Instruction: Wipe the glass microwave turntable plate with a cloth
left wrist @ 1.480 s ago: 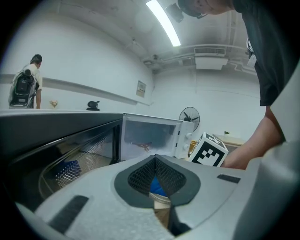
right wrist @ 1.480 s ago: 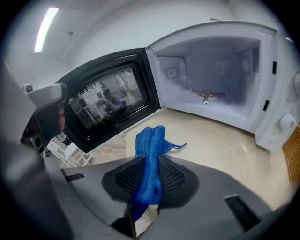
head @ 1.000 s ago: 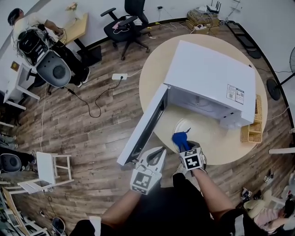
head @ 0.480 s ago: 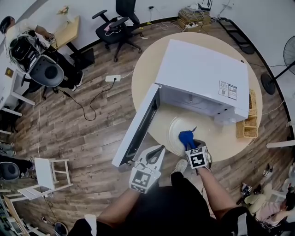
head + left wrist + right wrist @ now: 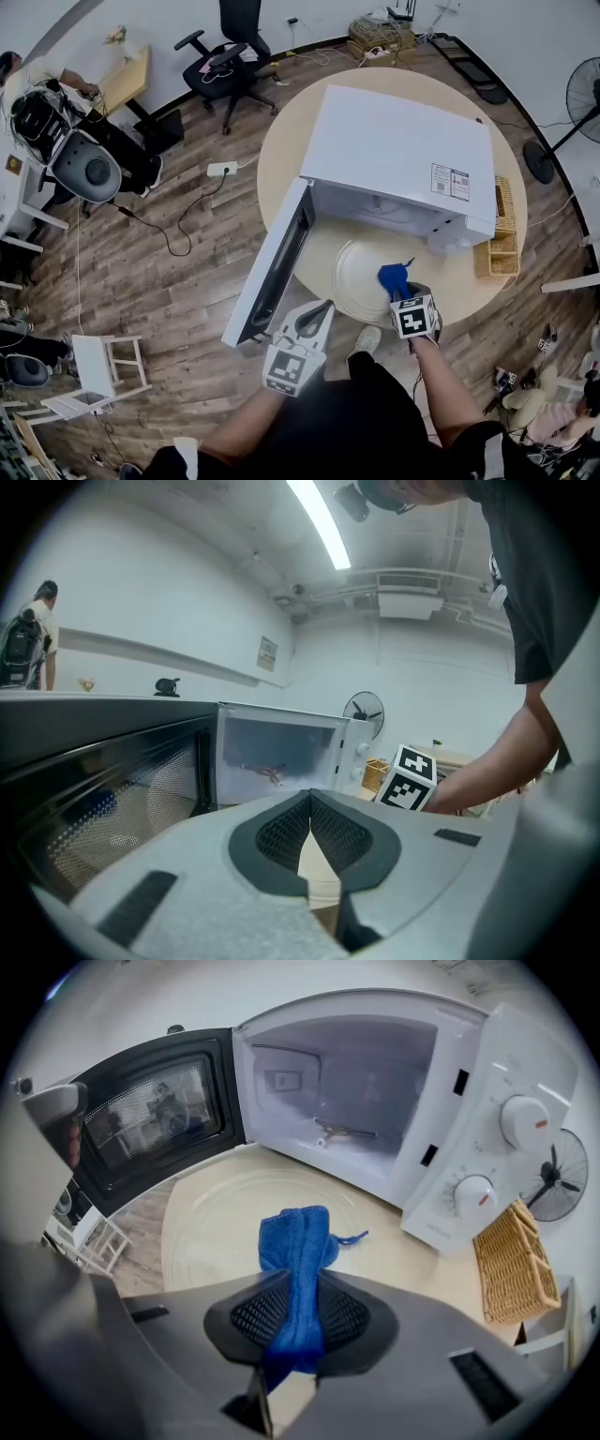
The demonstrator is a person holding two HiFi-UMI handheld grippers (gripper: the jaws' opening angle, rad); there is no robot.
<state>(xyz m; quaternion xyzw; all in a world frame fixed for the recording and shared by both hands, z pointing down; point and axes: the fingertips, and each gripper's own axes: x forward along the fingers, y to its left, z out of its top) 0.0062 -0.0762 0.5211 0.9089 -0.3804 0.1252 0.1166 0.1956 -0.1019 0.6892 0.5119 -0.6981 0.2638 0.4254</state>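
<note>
The glass turntable plate (image 5: 349,272) lies flat on the round table in front of the open microwave (image 5: 398,155). My right gripper (image 5: 403,294) is shut on a blue cloth (image 5: 394,277), whose free end reaches over the plate's near right rim. In the right gripper view the cloth (image 5: 298,1241) sticks out from between the jaws of the right gripper (image 5: 298,1297), over the plate (image 5: 216,1232). My left gripper (image 5: 322,309) hovers off the table's front edge beside the open door (image 5: 270,262). The left gripper (image 5: 309,803) is shut on nothing.
The microwave door (image 5: 150,1115) swings out to the left past the table edge. A wicker basket (image 5: 497,248) stands right of the microwave, also seen as the basket (image 5: 516,1260). A standing fan (image 5: 577,98) and office chair (image 5: 225,56) stand on the wooden floor.
The right gripper has carried the cloth rightward across the plate, from its left part to its near right rim. The left gripper has stayed put.
</note>
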